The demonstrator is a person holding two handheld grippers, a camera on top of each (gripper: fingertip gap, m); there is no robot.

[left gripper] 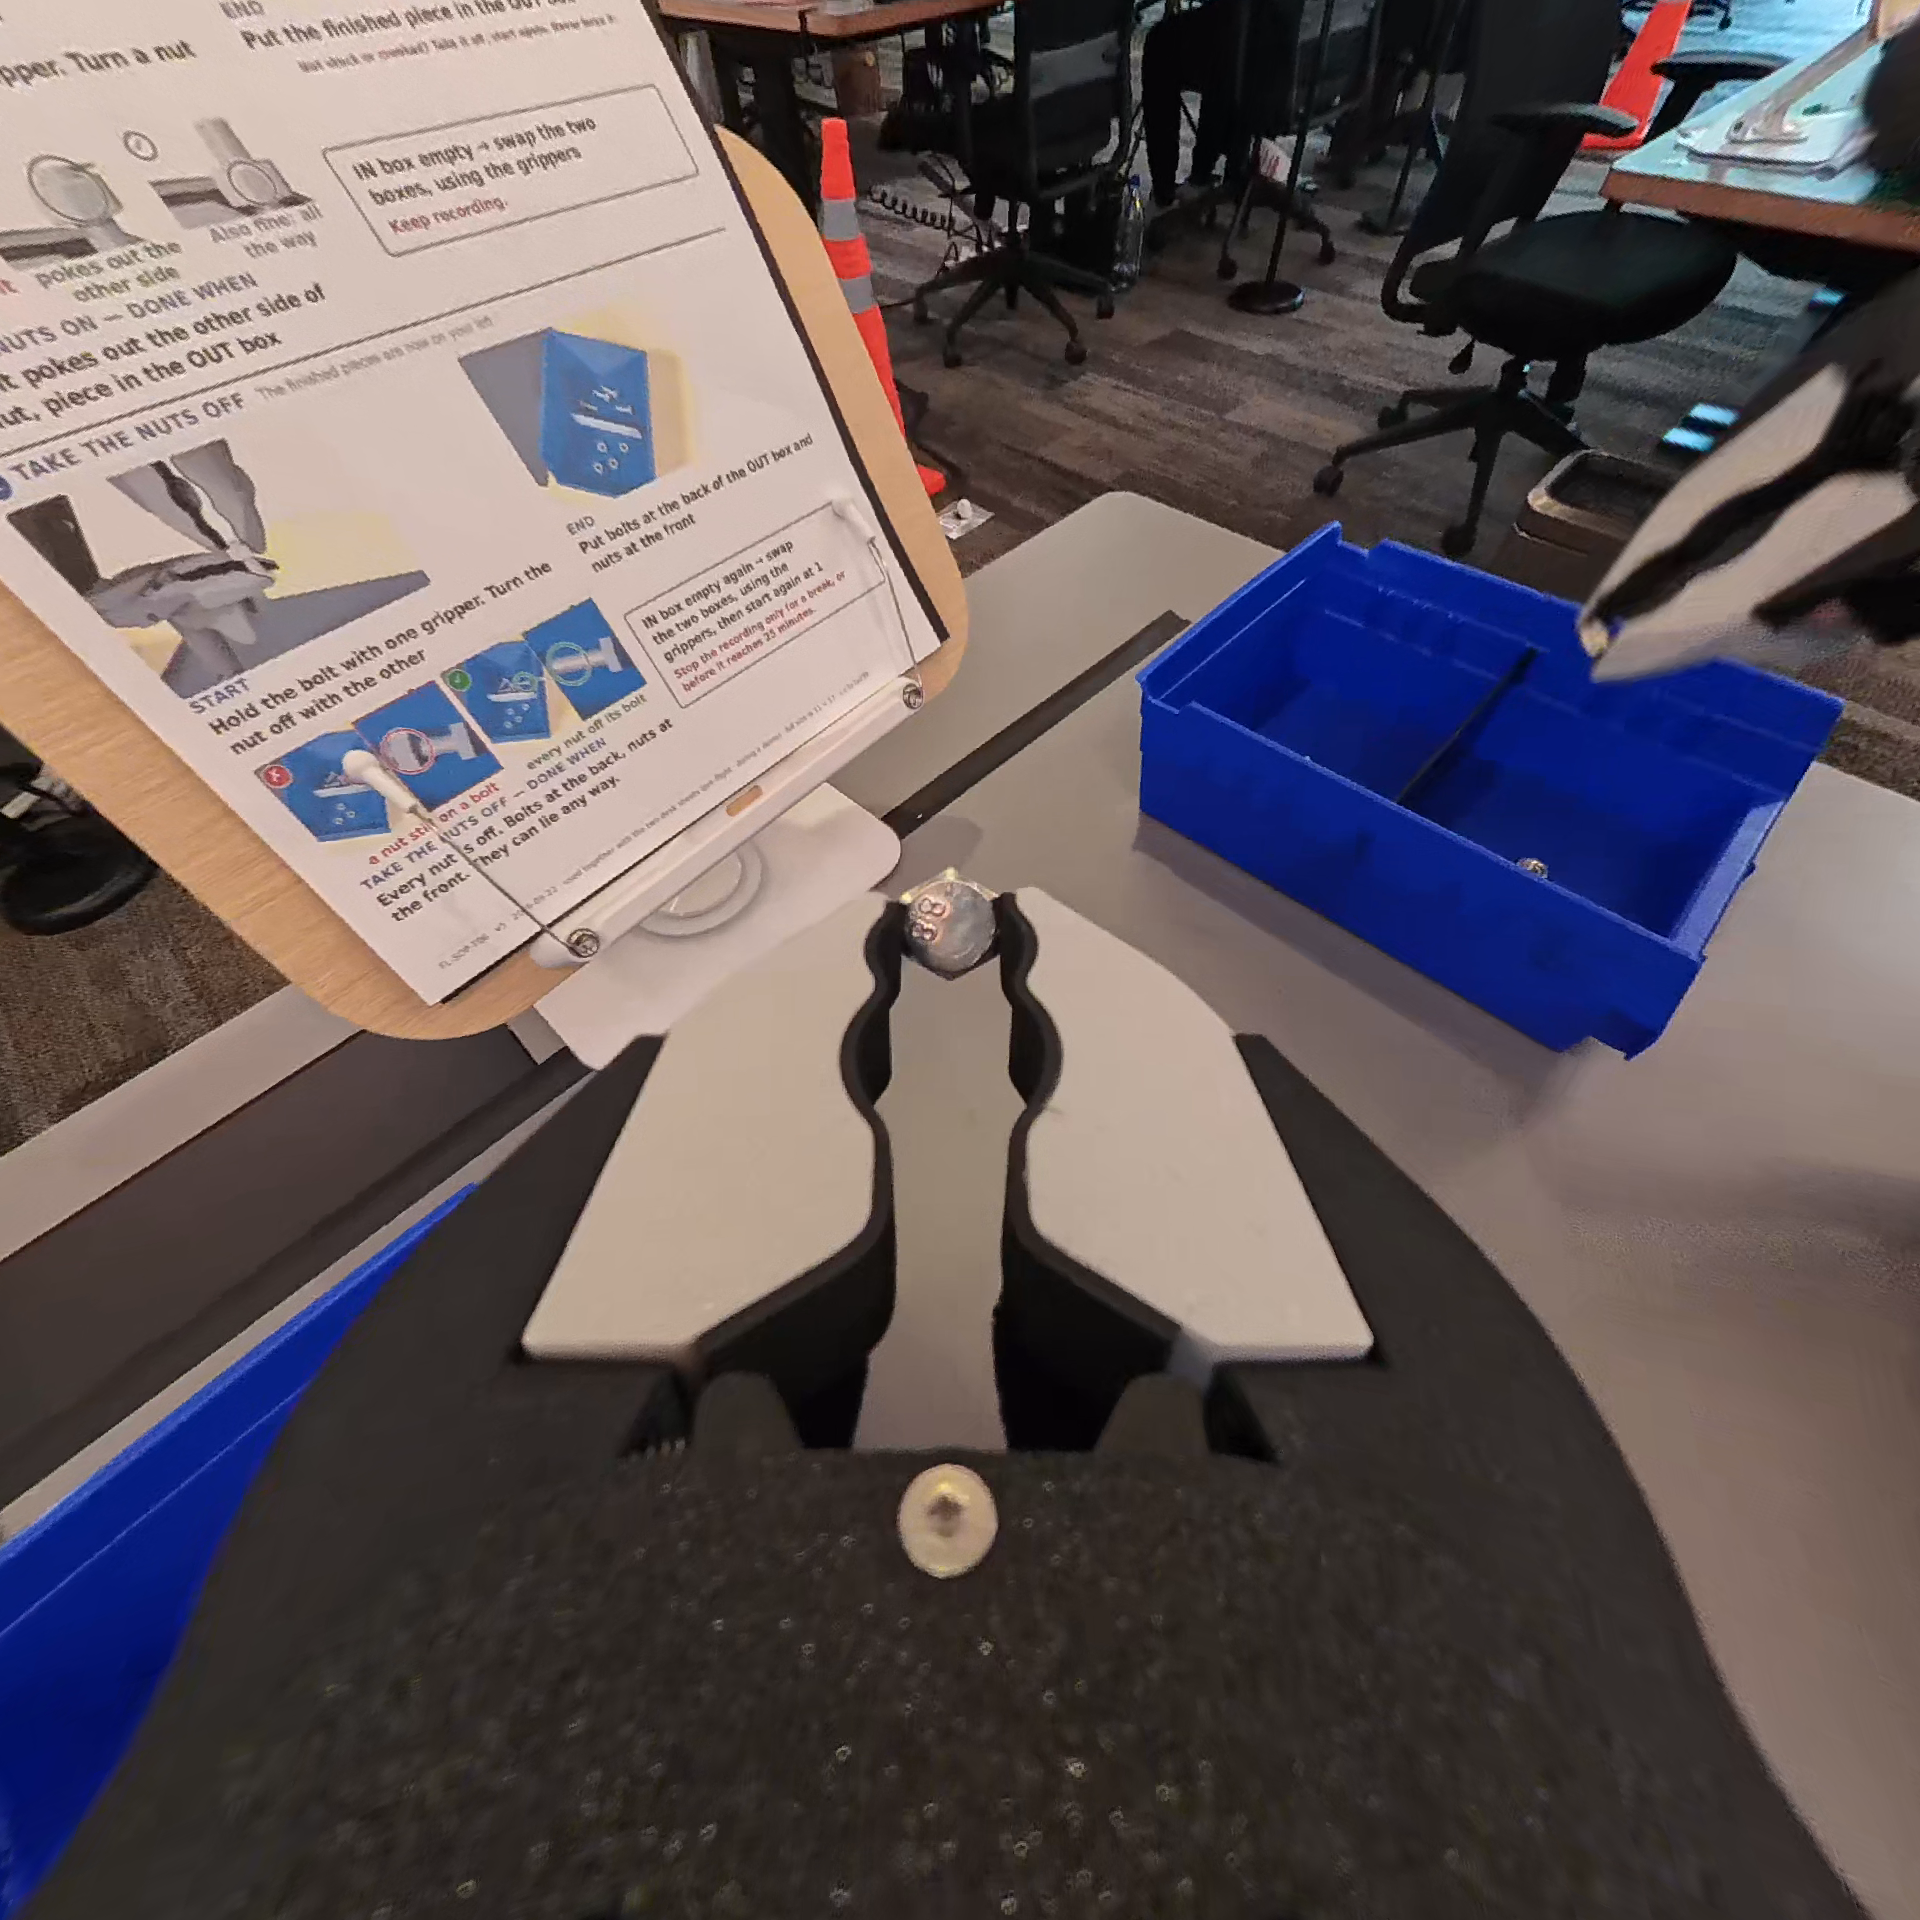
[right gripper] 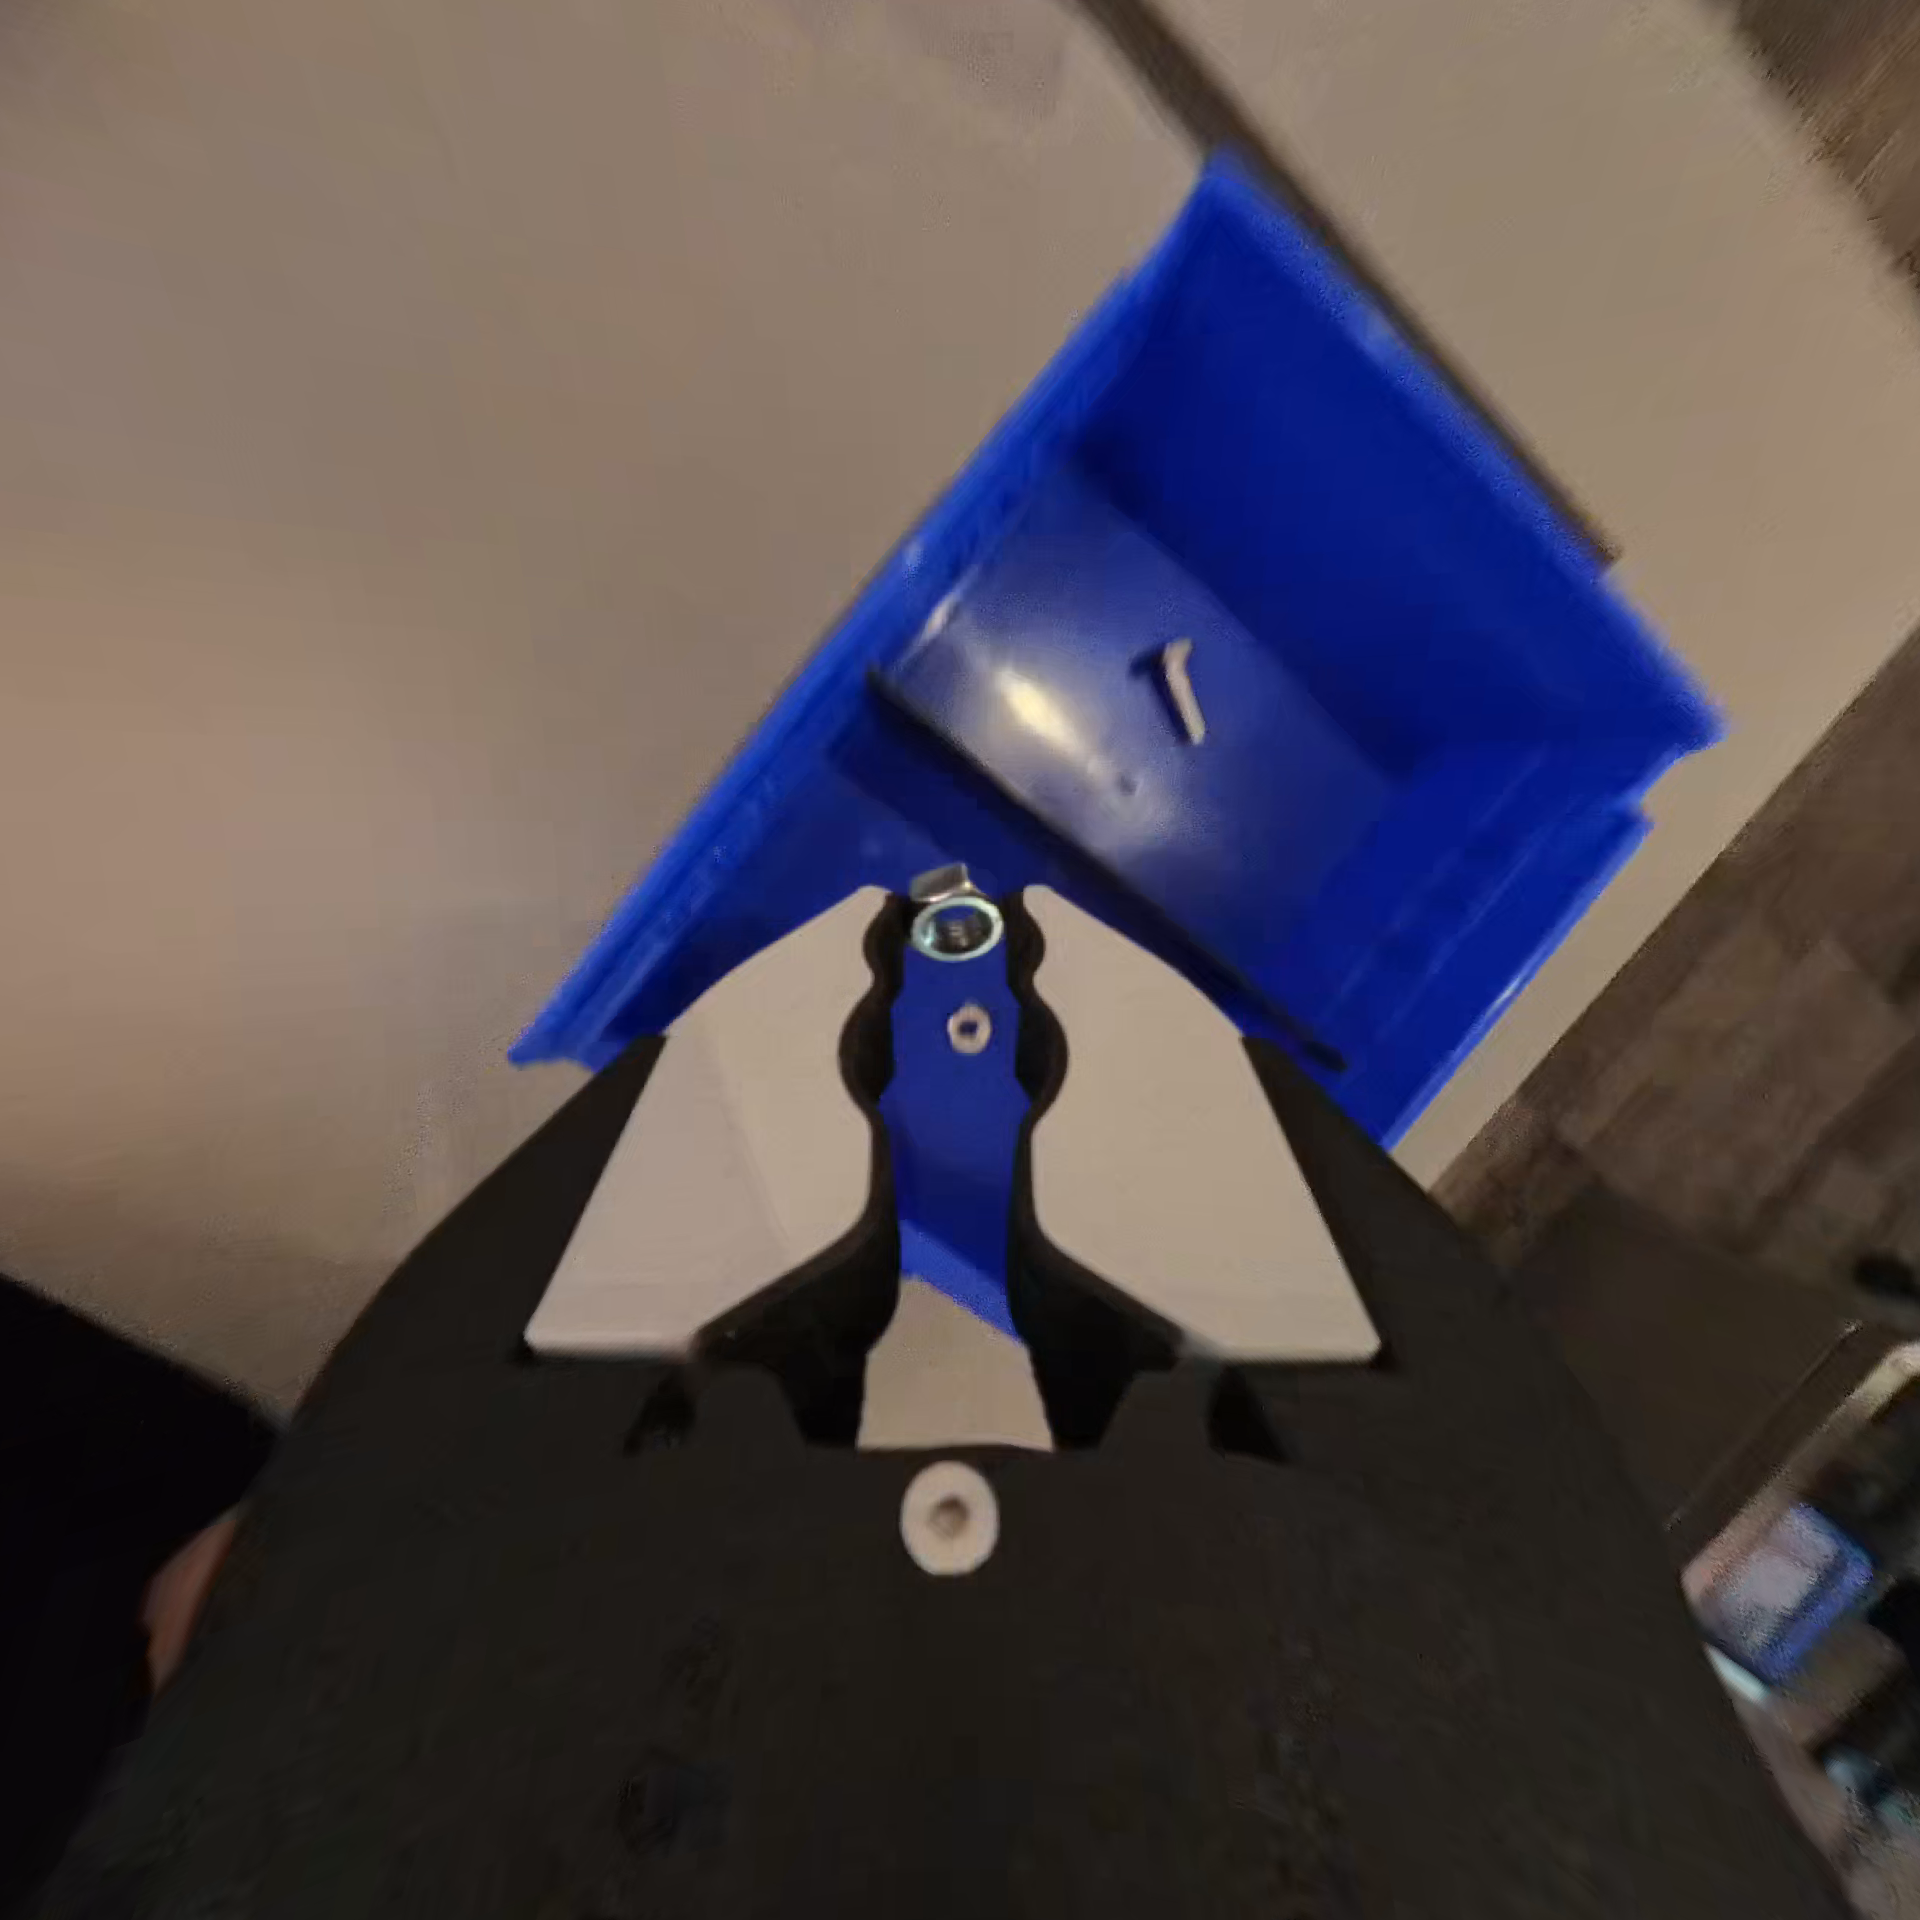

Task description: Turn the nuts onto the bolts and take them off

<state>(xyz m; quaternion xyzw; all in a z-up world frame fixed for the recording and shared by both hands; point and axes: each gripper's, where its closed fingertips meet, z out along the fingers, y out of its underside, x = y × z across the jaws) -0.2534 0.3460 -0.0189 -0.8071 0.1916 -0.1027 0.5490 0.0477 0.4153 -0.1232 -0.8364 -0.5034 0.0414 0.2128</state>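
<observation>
My left gripper (left gripper: 948, 925) is shut on a silver bolt (left gripper: 945, 928), gripped by its hex head at the fingertips, above the grey table. My right gripper (right gripper: 954, 928) is shut on a silver nut (right gripper: 954, 930) and hangs over the near part of a blue divided bin (right gripper: 1558, 665). In the left wrist view the right gripper (left gripper: 1600, 634) hovers over the same bin (left gripper: 1299, 831). A loose bolt (right gripper: 1179, 694) lies in the bin's far compartment. A loose nut (right gripper: 966, 1029) lies in the near compartment, seen between my right fingers; it also shows in the left wrist view (left gripper: 1530, 868).
An instruction sheet on a wooden stand (left gripper: 416, 468) stands at the left rear of the table. A second blue bin's edge (left gripper: 156, 1558) sits at lower left. Office chairs (left gripper: 1538, 281) and an orange cone (left gripper: 852, 239) stand beyond the table edge. There is about 35 cm between the tips of the two grippers.
</observation>
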